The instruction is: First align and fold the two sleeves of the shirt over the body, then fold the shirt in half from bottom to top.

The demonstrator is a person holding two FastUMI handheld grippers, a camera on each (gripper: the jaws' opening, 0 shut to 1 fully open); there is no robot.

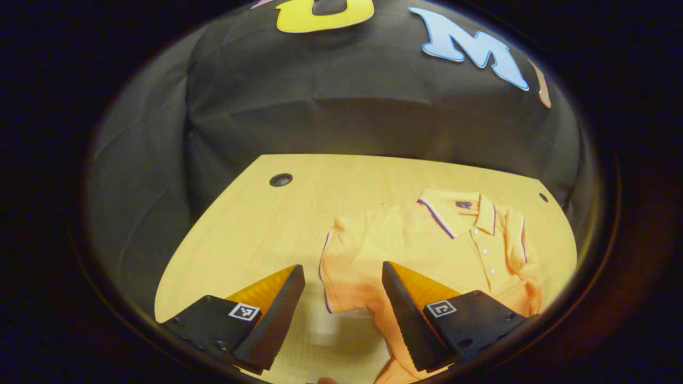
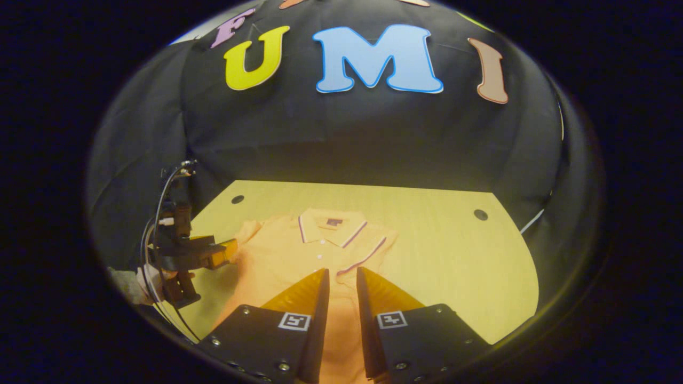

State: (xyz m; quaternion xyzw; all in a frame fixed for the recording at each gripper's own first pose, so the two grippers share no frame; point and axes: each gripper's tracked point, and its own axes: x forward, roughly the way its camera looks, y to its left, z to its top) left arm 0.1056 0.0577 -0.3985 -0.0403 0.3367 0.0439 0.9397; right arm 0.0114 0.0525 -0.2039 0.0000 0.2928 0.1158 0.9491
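Note:
An orange polo shirt (image 1: 427, 240) lies face up on the wooden table (image 1: 256, 213), collar toward the wall. My left gripper (image 1: 344, 277) is open wide just above the shirt's left sleeve (image 1: 333, 266), which lies flat with its striped hem outward. In the right gripper view the shirt (image 2: 288, 256) has its right sleeve (image 2: 368, 253) folded in over the chest. My right gripper (image 2: 341, 282) hangs over the shirt's body with a narrow gap between its fingers and nothing pinched. The left gripper (image 2: 216, 253) also appears there, held by a hand (image 2: 144, 280) beside the left sleeve.
The table (image 2: 453, 266) has round cable holes at its back corners (image 1: 280, 180) (image 2: 481, 214). Black cloth walls stand close behind and at both sides. Bare wood stretches to the right of the shirt in the right gripper view. Cables trail from the left gripper.

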